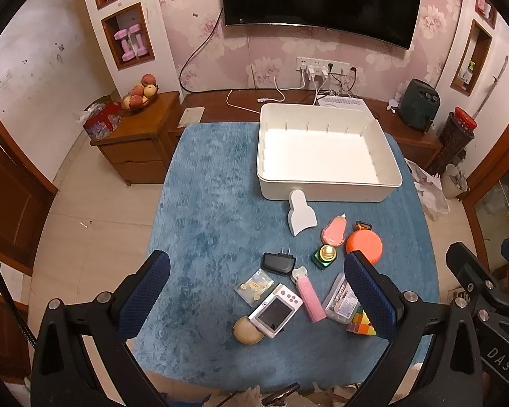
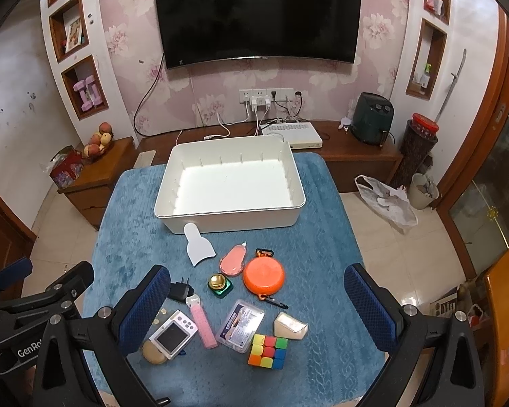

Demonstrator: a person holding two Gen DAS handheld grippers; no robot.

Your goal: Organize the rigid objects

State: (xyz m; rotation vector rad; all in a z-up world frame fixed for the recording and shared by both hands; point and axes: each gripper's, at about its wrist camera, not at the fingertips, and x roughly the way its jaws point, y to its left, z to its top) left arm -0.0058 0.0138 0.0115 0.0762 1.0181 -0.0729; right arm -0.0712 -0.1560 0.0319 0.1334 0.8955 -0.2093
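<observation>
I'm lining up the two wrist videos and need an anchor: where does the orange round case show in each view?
Left wrist: the orange round case lies right of centre, partly behind the left gripper's right finger.
Right wrist: the case lies near centre, fully visible, ahead of the right gripper.
Shared landmark: the white bin, beyond the case in both views.

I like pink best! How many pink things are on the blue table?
2. The long pink bar lies right of the camera. The pink oval case lies left of the orange disc. Nothing looks hidden, and the white bin holds none.
</observation>
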